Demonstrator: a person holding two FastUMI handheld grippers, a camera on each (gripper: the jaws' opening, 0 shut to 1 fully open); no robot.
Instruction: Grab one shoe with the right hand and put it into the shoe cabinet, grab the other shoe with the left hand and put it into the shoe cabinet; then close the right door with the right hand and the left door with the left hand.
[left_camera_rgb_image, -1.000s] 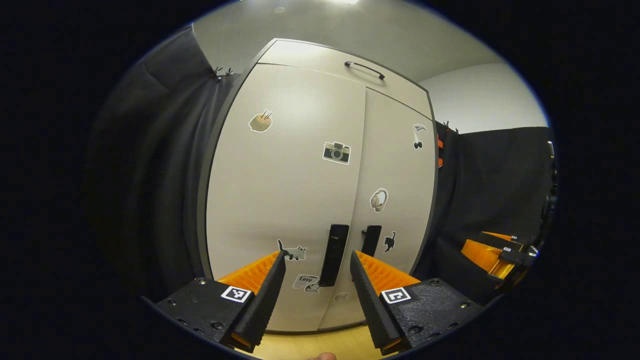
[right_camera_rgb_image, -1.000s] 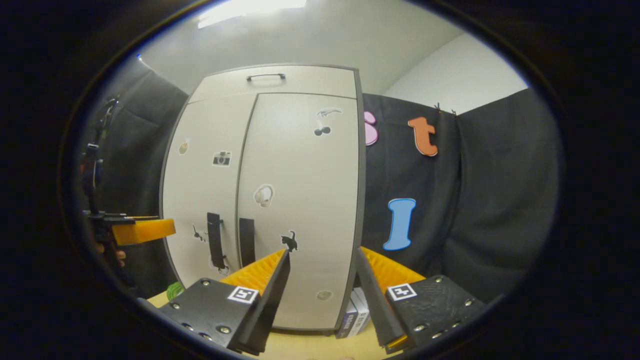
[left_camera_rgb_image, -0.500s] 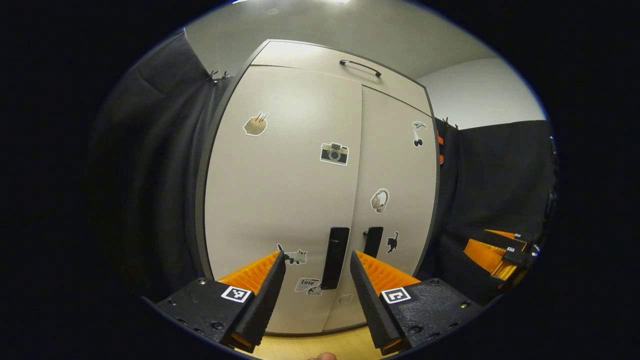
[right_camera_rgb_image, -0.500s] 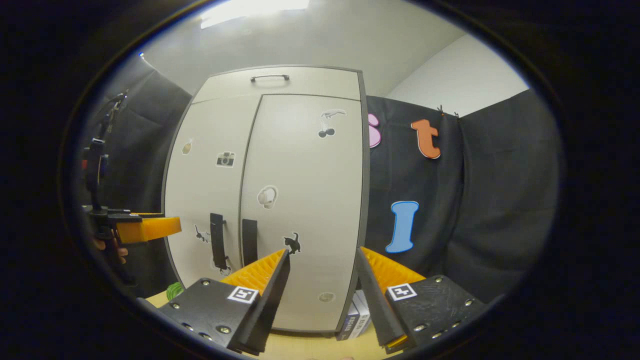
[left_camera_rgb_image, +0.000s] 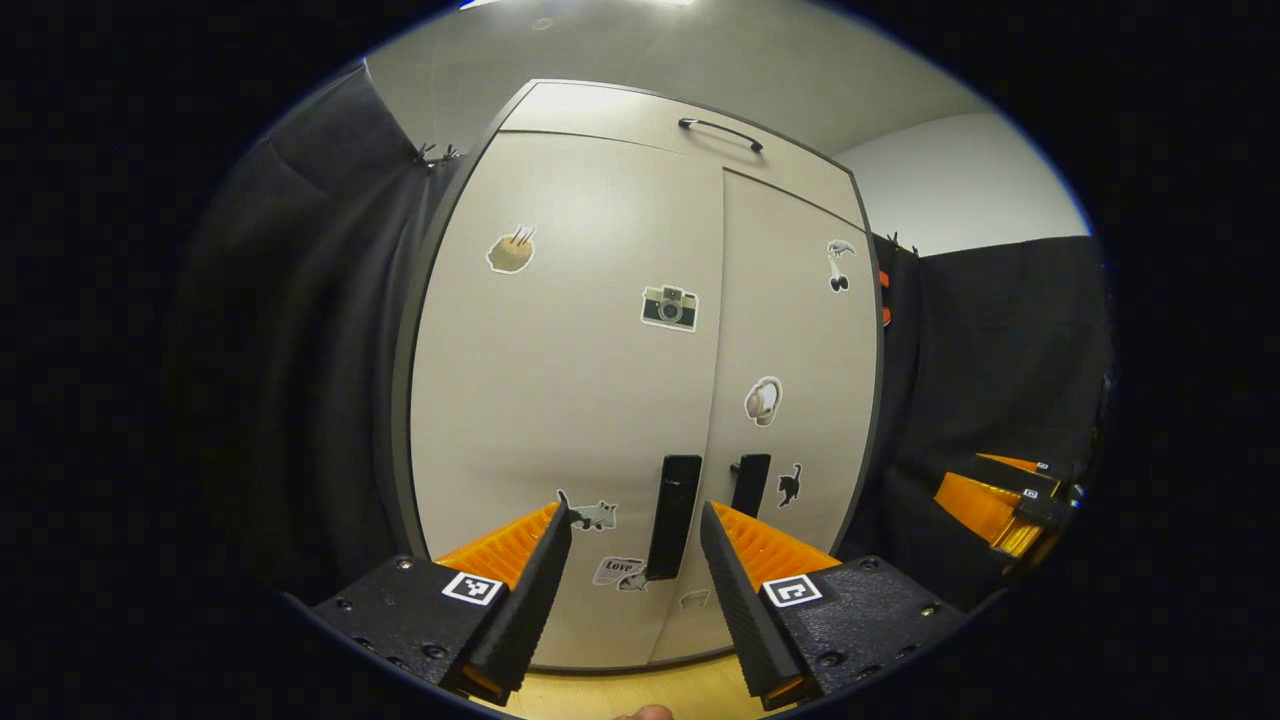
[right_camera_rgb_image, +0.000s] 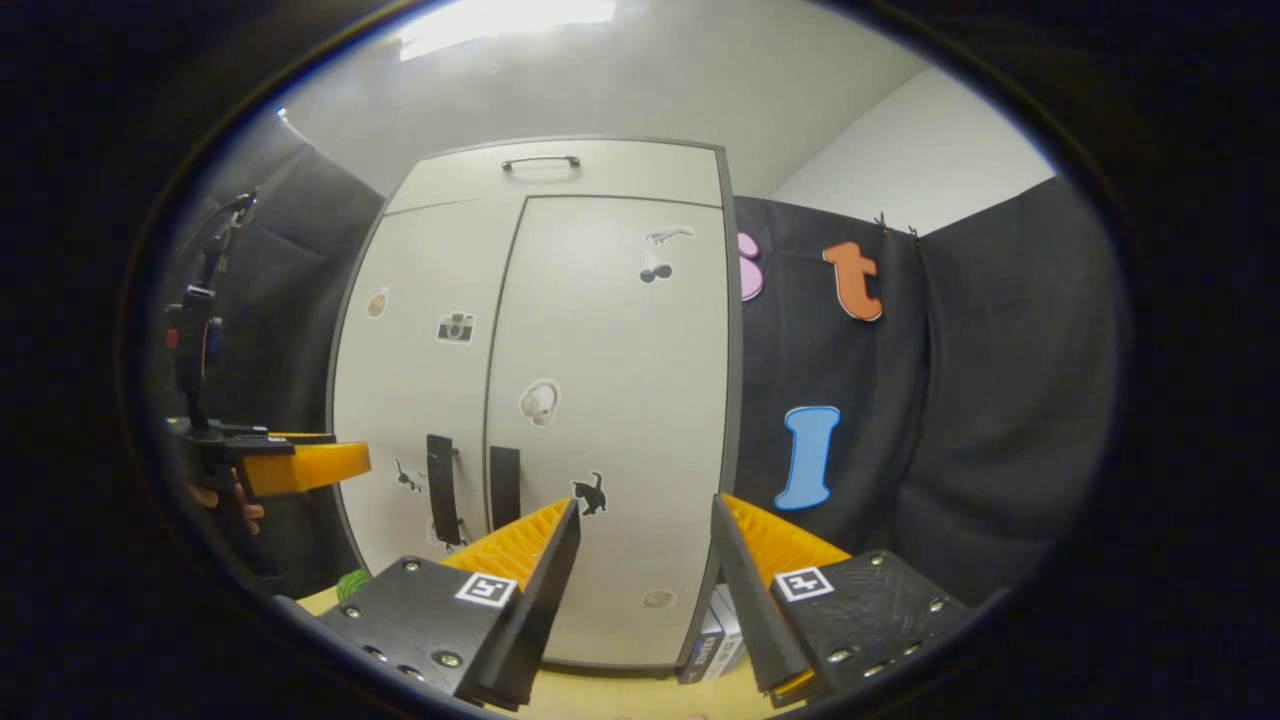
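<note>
1. Facing the shoe cabinet (left_camera_rgb_image: 600, 380) squarely in the left gripper view: left gripper (left_camera_rgb_image: 635, 520) held level, a short way off the cabinet front, fingers spread wide with nothing between them and touching nothing.
2. Framed between those fingers: black left door handle (left_camera_rgb_image: 672, 515), upright, low on the left door (left_camera_rgb_image: 560, 400); right door handle (left_camera_rgb_image: 750, 485) just beside it on the right door (left_camera_rgb_image: 800, 380). Both doors shut flush against the cabinet; shoes out of sight.
3. Scattered over the doors: camera sticker (left_camera_rgb_image: 669, 307), headphone sticker (left_camera_rgb_image: 762, 401), black cat sticker (left_camera_rgb_image: 790, 485). Above the doors, a top panel with a dark bar handle (left_camera_rgb_image: 720, 133).
4. Off to the right of the cabinet, against the black cloth: right gripper (left_camera_rgb_image: 1005, 495), seen side-on; opening not readable from this angle.
5. Turning to the right gripper view: right gripper (right_camera_rgb_image: 640, 540) aimed at the lower right corner of the shoe cabinet (right_camera_rgb_image: 600, 400), well short of it, fingers set wide apart, empty, no contact.
6. Left of the cabinet: left gripper (right_camera_rgb_image: 300, 465) pointing toward the doors, with a hand (right_camera_rgb_image: 225, 500) on its grip below.
7. Tucked at the cabinet's right foot: a small stack of boxes (right_camera_rgb_image: 715, 645) on the wooden table (right_camera_rgb_image: 620, 695); something small and green (right_camera_rgb_image: 350, 583) at the cabinet's left foot.
</note>
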